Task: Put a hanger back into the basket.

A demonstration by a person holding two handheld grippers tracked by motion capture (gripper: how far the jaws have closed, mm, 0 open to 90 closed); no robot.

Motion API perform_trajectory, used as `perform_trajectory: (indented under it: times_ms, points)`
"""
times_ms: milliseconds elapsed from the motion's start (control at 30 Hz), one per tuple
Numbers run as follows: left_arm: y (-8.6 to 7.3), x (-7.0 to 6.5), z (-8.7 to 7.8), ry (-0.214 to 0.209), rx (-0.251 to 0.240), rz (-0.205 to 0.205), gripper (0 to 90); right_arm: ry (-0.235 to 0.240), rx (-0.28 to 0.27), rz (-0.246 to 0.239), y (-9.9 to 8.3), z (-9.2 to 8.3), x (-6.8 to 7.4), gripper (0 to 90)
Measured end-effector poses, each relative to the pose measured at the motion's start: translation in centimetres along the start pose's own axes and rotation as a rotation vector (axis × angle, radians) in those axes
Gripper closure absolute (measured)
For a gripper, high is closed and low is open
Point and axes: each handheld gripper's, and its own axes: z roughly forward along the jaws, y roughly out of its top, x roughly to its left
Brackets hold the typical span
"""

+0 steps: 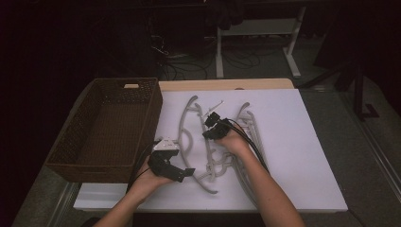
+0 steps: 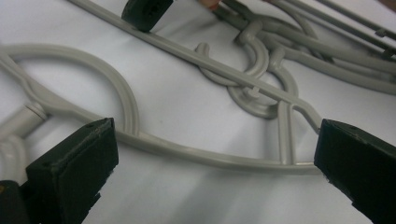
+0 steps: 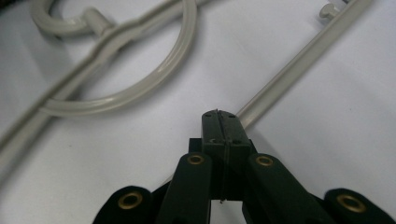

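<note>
Grey hangers tangled mid-board, toward near edge of white board; right gripper clenched on thin hanger bar; left gripper spread wide, curved hanger arm between jaws, untouched; wicker basket at left edge

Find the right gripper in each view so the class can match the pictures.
High view: right gripper at centre, over the hangers.
Left gripper view: it is at the top edge, left of centre, its black tip on a straight bar.
Right gripper view: it is at bottom centre, jaws shut.
Shared landmark: that grey bar at its tip.
</note>
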Motion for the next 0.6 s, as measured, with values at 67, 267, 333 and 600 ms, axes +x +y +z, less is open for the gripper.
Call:
perform_trajectory:
  times_ms: [67,267,333,600]
  points:
    - [-0.1,0.1,0.2,0.004,0.006,-0.008,0.0,-0.01,0.009,-0.015,0.1,0.1,0.2,89.3]
    - [-0.4,0.7,0.9,0.025,0.044,-0.041,0.0,-0.002,0.014,-0.024,0.2,0.3,0.4,89.4]
    - [-0.4,0.7,0.9,0.029,0.046,-0.044,0.0,-0.009,0.017,-0.029,0.3,0.3,0.5,89.4]
    - [-0.6,1.1,1.3,0.034,0.081,-0.088,0.0,-0.051,0.055,-0.071,0.8,0.4,1.1,89.6]
